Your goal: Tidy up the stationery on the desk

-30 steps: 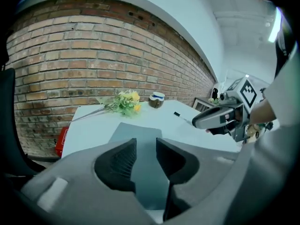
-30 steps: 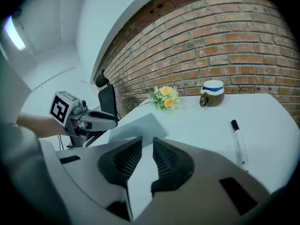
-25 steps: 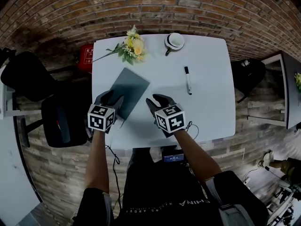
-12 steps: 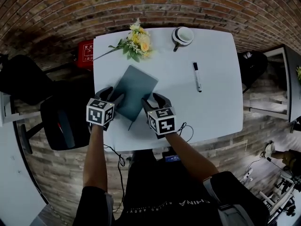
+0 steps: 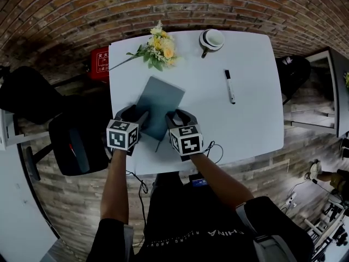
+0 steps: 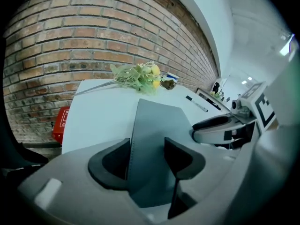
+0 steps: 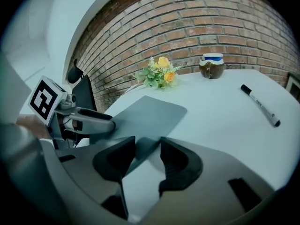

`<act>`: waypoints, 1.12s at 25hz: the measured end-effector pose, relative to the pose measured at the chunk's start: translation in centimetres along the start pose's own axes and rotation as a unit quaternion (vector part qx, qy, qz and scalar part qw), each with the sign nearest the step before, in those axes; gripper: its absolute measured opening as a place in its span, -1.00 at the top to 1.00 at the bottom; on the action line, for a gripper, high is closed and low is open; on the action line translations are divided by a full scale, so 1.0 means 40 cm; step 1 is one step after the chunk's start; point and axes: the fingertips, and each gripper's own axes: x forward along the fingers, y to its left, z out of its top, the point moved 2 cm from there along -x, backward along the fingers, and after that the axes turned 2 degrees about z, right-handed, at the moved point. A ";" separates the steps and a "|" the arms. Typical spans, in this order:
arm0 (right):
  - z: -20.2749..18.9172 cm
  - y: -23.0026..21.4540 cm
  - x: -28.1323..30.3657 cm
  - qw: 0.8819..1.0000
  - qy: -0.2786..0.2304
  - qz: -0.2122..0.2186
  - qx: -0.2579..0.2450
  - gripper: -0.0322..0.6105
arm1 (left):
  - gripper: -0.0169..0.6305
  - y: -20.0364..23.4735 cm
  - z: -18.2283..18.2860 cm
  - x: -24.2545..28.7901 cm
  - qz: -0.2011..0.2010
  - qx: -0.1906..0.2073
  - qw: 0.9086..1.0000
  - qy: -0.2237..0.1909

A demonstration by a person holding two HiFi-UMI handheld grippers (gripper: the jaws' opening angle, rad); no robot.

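Grey-green, the notebook (image 5: 158, 105) lies slanted on the left half of the white surface (image 5: 245, 130), and you have both claws at its near end.

Your left claw (image 6: 146, 149) is spread over the notebook's near left side. In the left gripper view the cover fills the gap between the two dark jaws, its left edge close to the left jaw, and neither pad presses on it. Those jaws have just been closing a little.

Your right claw (image 7: 147, 149) is also spread, at the notebook's near right corner. That corner shows in the gap between its jaws without being pinched, and these jaws too have just been closing somewhat. Both claws point forward and down.

A black-capped marker (image 5: 229, 86) lies well apart from the notebook, on the right half of the surface. A cup (image 5: 211, 39) stands at the far edge, and a spray of yellow flowers (image 5: 155, 45) lies near the notebook's far corner. A black chair (image 5: 76, 141) stands just left of the surface.
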 end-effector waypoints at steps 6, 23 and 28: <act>-0.013 -0.047 -0.035 1.000 0.006 0.002 0.000 0.40 | 0.22 -0.078 -0.027 -0.005 -0.010 -0.006 1.000 0.006; -0.047 -0.304 -0.188 1.000 0.015 0.000 0.006 0.50 | 0.24 -0.396 -0.051 0.065 -0.056 -0.067 0.996 0.005; -0.050 -0.382 -0.226 1.000 0.019 0.001 0.008 0.51 | 0.25 -0.478 -0.038 0.100 -0.064 -0.072 0.995 0.009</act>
